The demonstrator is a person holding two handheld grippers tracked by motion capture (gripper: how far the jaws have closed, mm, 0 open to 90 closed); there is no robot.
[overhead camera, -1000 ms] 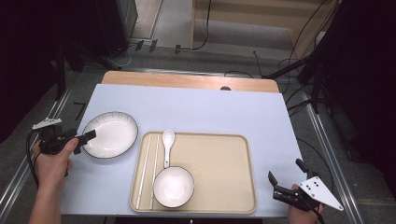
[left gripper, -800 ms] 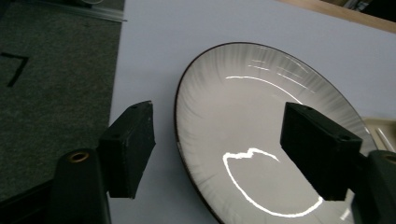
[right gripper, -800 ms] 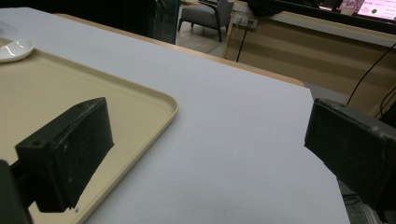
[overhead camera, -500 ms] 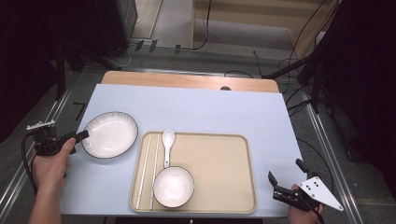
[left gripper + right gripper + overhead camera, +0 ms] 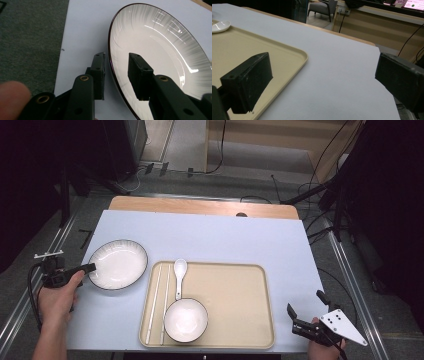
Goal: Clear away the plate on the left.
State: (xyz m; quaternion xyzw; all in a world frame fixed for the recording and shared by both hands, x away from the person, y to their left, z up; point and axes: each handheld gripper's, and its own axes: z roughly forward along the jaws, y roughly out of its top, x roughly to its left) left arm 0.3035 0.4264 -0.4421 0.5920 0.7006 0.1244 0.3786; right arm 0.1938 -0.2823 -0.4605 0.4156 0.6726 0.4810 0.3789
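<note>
Now, step in hand: the left gripper [image 5: 116, 75] is taking the white plate [image 5: 118, 264] by its rim.
Plate's place: flat on the surface [image 5: 240, 240] near its left edge, just beside the left side of the beige tray [image 5: 240, 300] and outside it.
Left fingers: one finger [image 5: 98, 75] stands outside the dark rim, the other over the plate's inner slope; they have just been closing with the rim between them, and a gap shows on each side, so they do not yet press. Straddling the near edge lets them pinch the thin rim rather than the broad face.
Right gripper [image 5: 306, 312]: rests at the front right corner of the surface, fingers wide apart with nothing between them, off the tray's corner, likely waiting clear of the work.
Tray's load: a white bowl [image 5: 186, 320] at its front left, a ceramic spoon [image 5: 179, 275] behind the bowl, chopsticks [image 5: 156, 302] along the left wall.
Likely aim: carrying the plate onto the tray's bare right half.
</note>
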